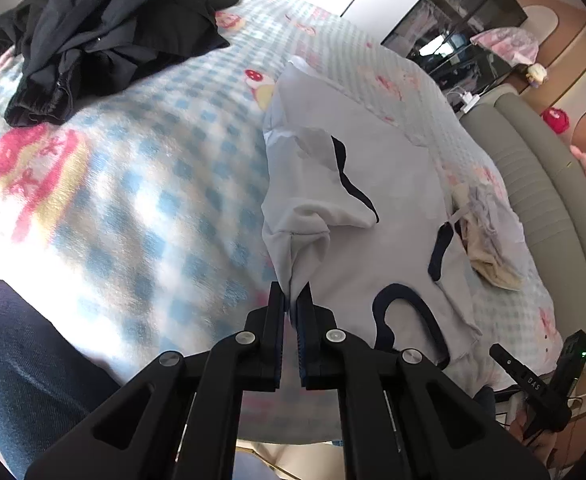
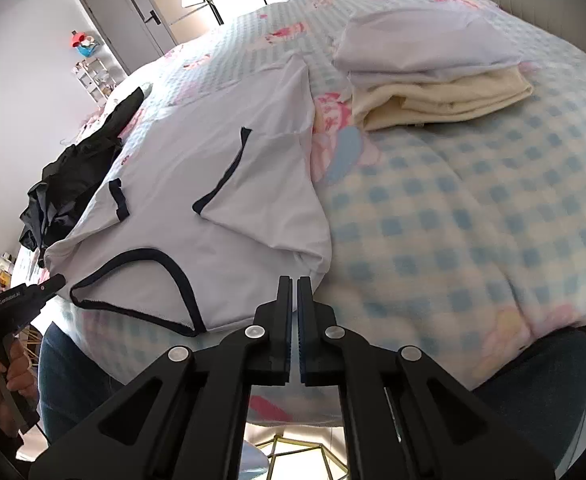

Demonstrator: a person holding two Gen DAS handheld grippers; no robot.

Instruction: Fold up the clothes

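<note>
A white T-shirt with dark navy trim (image 1: 389, 184) lies on the checked bed cover, collar toward me. My left gripper (image 1: 291, 298) is shut on the shirt's left shoulder edge and lifts a ridge of cloth. In the right wrist view the same shirt (image 2: 221, 184) lies spread, its right sleeve folded inward. My right gripper (image 2: 295, 284) is shut and empty, its tips just in front of the shirt's right shoulder. The left gripper also shows there at the left edge (image 2: 55, 282), and the right gripper in the left wrist view (image 1: 497, 350).
A crumpled black garment (image 1: 105, 32) lies at the far left of the bed. A stack of folded white and cream clothes (image 2: 433, 72) sits on the right side. The blue-checked blanket (image 2: 473, 208) covers the bed. My knees are at the near edge.
</note>
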